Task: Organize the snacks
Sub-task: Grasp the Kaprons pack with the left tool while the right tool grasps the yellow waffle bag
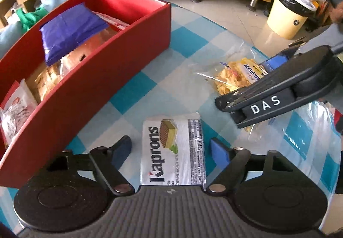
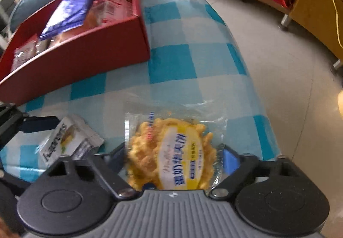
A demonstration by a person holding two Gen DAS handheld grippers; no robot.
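A white Kaprons wafer packet (image 1: 173,150) lies flat on the checked table, between the fingers of my left gripper (image 1: 170,147). The gripper is open, with a gap on each side of the packet. A clear pack of yellow biscuits (image 2: 171,154) lies between the fingers of my right gripper (image 2: 173,152), which points down over it. Its pads stand at the wrapper's edges without squeezing it. The biscuit pack (image 1: 235,75) also shows in the left wrist view, partly behind the right gripper's body. The Kaprons packet (image 2: 68,141) sits left of the right gripper.
A long red box (image 1: 103,92) stands at the left holding a purple packet (image 1: 70,30) and several other snacks. The blue-and-white checked tablecloth (image 2: 171,62) ends at a table edge on the right. A cream waste bin (image 1: 289,15) and low wooden shelves stand on the floor beyond.
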